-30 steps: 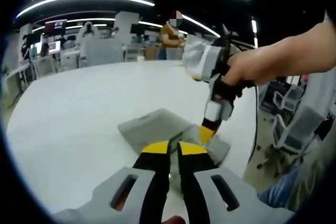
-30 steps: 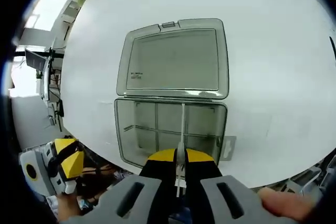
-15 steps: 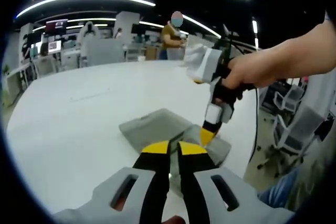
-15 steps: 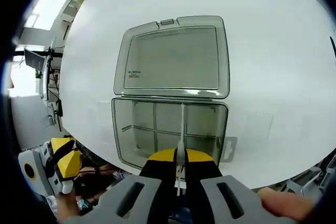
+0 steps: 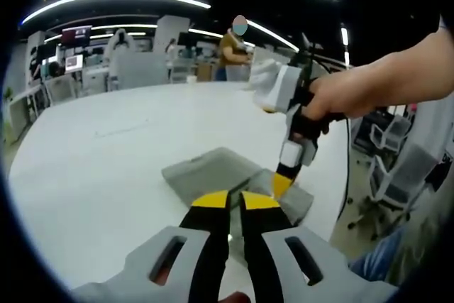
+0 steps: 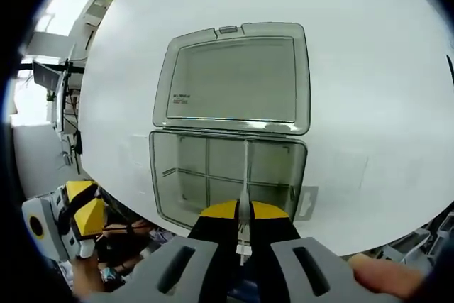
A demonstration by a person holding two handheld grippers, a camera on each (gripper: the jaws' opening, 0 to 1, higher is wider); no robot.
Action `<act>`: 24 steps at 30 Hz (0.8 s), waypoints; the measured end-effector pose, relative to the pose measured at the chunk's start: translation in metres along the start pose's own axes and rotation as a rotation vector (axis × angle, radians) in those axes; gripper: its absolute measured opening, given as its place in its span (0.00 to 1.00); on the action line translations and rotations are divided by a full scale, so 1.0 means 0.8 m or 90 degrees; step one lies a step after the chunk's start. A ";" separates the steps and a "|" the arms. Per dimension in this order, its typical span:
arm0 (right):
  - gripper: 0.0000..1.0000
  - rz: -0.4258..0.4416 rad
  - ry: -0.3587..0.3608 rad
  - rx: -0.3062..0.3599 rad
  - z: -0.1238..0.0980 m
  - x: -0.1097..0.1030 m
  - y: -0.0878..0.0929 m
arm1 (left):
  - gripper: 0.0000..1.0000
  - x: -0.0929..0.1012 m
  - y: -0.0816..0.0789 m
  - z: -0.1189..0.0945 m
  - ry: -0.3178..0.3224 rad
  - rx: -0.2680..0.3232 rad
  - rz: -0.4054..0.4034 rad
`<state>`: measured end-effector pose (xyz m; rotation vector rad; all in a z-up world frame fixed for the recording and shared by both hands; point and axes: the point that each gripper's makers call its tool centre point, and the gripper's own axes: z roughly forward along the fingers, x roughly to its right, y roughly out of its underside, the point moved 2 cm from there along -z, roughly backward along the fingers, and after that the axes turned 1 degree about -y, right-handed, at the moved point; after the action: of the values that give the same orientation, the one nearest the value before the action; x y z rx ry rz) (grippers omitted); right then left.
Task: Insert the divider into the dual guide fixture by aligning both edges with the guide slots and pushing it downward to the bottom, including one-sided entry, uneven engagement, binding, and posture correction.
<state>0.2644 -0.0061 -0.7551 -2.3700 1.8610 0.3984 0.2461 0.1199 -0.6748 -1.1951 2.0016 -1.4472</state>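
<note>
A clear grey box stands open on the white table, its base (image 6: 177, 175) below its flat lid (image 6: 234, 79) in the right gripper view. Thin partitions cross the base. The divider (image 6: 246, 168), a thin clear plate seen edge-on, stands upright in the base's middle, and my right gripper (image 6: 243, 211) is shut on its near end. In the left gripper view a hand holds that right gripper (image 5: 282, 184) pointing down into the box (image 5: 213, 169). My left gripper (image 5: 234, 200) hovers just in front of the box, jaws shut with nothing seen between them. It also appears low left as the left gripper (image 6: 81, 219).
The box sits near the edge of the round white table (image 5: 106, 147). Office chairs (image 5: 394, 175) stand beyond that edge on the right. A person (image 5: 230, 51) and desks with monitors are far behind the table. A small clear latch tab (image 6: 306, 202) sticks out of the base's right side.
Almost nothing has moved. The right gripper view has shifted slightly, so the left gripper sits a little lower and further left in it. The divider stays held in the box.
</note>
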 end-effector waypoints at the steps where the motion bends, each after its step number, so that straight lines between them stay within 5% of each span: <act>1: 0.00 -0.003 0.002 0.001 -0.001 0.000 0.001 | 0.02 0.000 -0.001 0.000 0.000 0.001 0.000; 24: 0.00 -0.006 0.007 -0.009 0.008 0.001 0.003 | 0.02 -0.002 -0.001 0.003 -0.003 0.001 0.001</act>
<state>0.2610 -0.0058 -0.7611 -2.3944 1.8566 0.3985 0.2489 0.1198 -0.6748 -1.1953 1.9975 -1.4437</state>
